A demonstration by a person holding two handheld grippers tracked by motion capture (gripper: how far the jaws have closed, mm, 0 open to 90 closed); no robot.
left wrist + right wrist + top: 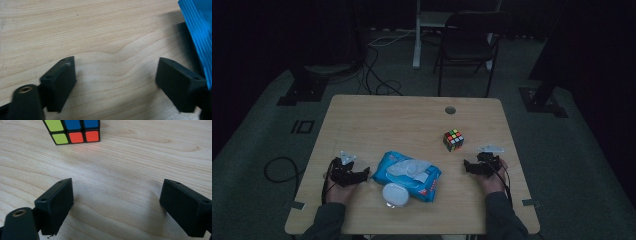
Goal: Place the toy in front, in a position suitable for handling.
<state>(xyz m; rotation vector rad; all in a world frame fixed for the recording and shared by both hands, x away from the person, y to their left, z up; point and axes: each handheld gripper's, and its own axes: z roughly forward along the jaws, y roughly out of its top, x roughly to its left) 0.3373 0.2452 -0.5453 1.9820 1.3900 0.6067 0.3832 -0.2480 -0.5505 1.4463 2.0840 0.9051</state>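
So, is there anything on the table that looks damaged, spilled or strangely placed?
Nothing is spilled or broken. One small oddity: the blue wipes pack lies askew with a white wipe pulled out on top, and a white round lid rests against its near edge. The puzzle cube stands apart. Both grippers are open and empty.

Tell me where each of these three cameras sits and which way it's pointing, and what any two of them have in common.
High view: above the person's side, looking forward and down on the light wooden table; both forearms, left claw, right claw.
Left gripper view: on the left claw, facing bare tabletop between its open black jaws; blue plastic wipes pack at right.
Right gripper view: on the right claw, jaws open, facing the multicoloured puzzle cube.
Shared: the cube shows in the high and right gripper views, the pack in the high and left gripper views.
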